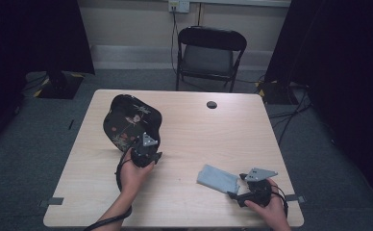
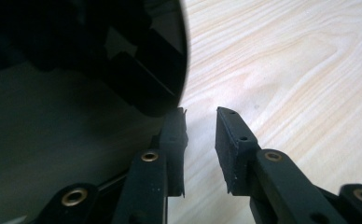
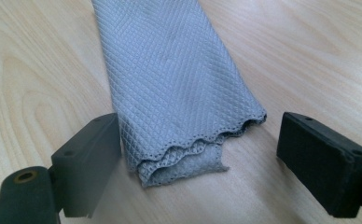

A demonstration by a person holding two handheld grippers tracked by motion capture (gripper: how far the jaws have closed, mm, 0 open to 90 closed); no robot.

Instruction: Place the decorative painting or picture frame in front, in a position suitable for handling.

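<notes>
**Item 1, left gripper** (image 1: 146, 153) (image 2: 201, 112). Jaws stand a narrow gap apart with bare wood between them, gripping nothing. One jaw sits right at the rim of the black tray; I cannot tell whether it touches.

**Item 2, black tray** (image 1: 127, 120) (image 2: 76, 70). Glossy, flower-painted, on the left half of the table (image 1: 199, 134). Its face looks tipped towards the camera. I judge that my left tool is placed to catch the near rim.

**Item 3, right gripper** (image 1: 237, 186) (image 3: 198, 121). Jaws spread wide and released, straddling the near end of the grey cloth. One pad is just at the cloth's edge, the other well apart from it. I read this as lined up for a pinch not yet made.

**Item 4, grey cloth** (image 1: 217, 179) (image 3: 170, 70). Folded flat near the front right of the table, with its scalloped hem facing the right jaws.

**Item 5, open room.** There is bare wood between tray and cloth and across the far right of the table. The tray's left side lies near the table's left edge, so any slide is safer towards the centre. A small dark hole (image 1: 212, 104) sits near the far edge, with a folding chair (image 1: 208, 53) beyond it.
</notes>
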